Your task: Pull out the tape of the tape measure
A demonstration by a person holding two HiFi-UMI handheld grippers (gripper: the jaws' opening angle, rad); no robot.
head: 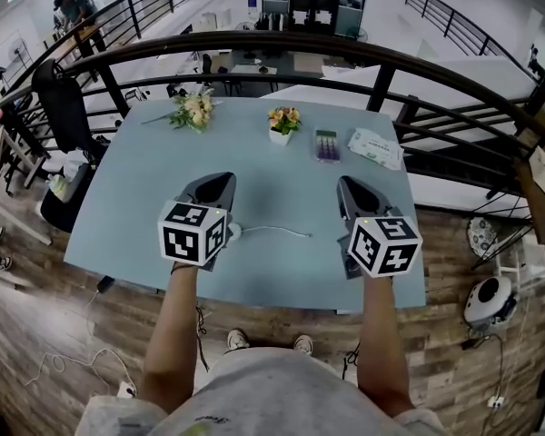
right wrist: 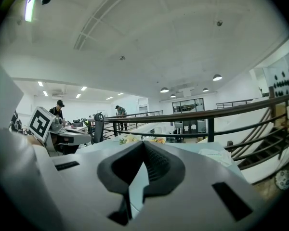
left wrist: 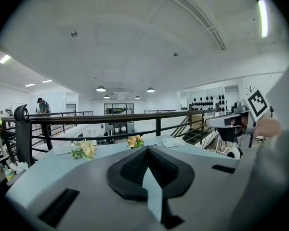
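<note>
The tape measure (head: pixel 235 232) is a small white round case lying on the light blue table (head: pixel 145 189), partly hidden behind my left gripper's marker cube. A thin length of its tape (head: pixel 277 229) trails to the right and ends near my right gripper. My left gripper (head: pixel 220 182) hovers above the table just left of the case, shut, with nothing between its jaws (left wrist: pixel 147 150). My right gripper (head: pixel 348 185) hovers at the tape's right end, also shut and holding nothing (right wrist: pixel 143 146). Both point away from me toward the far edge. Neither gripper view shows the tape measure.
At the far side of the table lie a flower bunch (head: pixel 193 109), a small flower pot (head: pixel 282 123), a dark flat pack (head: pixel 326 144) and a white packet (head: pixel 375 146). A black railing (head: pixel 381 71) runs behind the table. A black chair (head: pixel 64 107) stands at the left.
</note>
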